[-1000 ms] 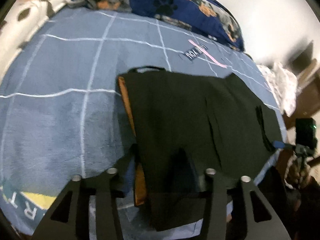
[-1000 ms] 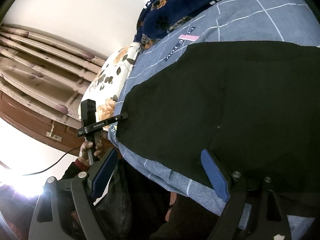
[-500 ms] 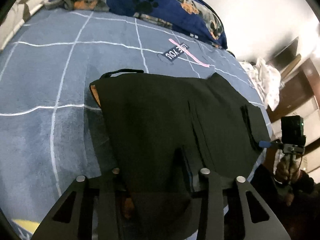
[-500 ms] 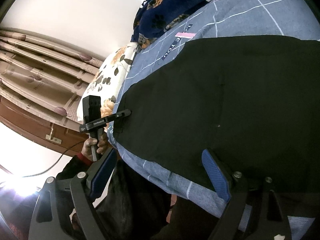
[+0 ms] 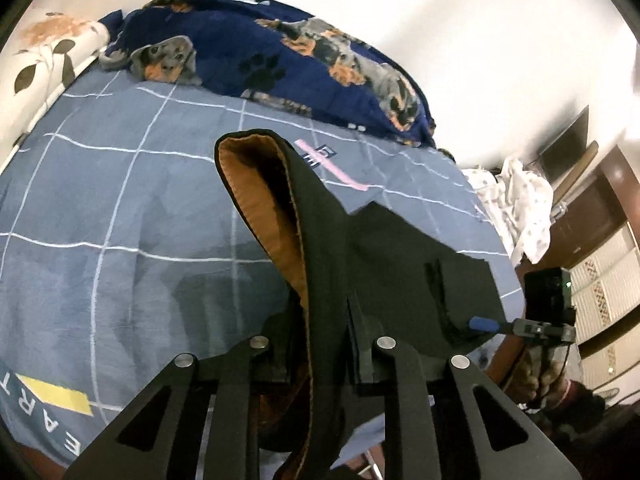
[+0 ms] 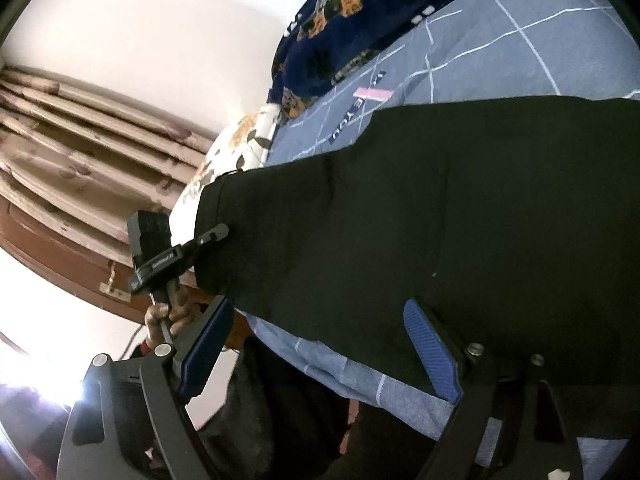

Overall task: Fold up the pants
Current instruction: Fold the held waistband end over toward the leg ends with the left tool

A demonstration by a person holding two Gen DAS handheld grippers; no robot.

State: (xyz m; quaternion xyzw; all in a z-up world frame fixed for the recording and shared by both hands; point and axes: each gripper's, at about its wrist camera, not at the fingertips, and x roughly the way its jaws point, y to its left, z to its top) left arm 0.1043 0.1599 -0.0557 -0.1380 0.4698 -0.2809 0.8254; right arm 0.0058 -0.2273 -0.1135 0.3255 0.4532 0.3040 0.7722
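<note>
Closing left gripper (image 5: pixel 320 344) pinched black pants (image 5: pixel 400 264) hem, raised off blue bedspread (image 5: pixel 120 200) | right gripper (image 6: pixel 320 344) jaws apart, holding nothing

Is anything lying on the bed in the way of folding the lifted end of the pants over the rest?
Nothing visible. The left gripper is closing on the pants; the bedsheet around them is bare.

You face a bed covered by a blue grid-patterned sheet (image 5: pixel 120 208). A navy dog-print blanket (image 5: pixel 280 56) lies bunched along the plain white wall (image 5: pixel 460 32). Striped curtains (image 6: pixel 80 128) hang above dark wooden furniture (image 6: pixel 60 264), beside bright glare.
</note>
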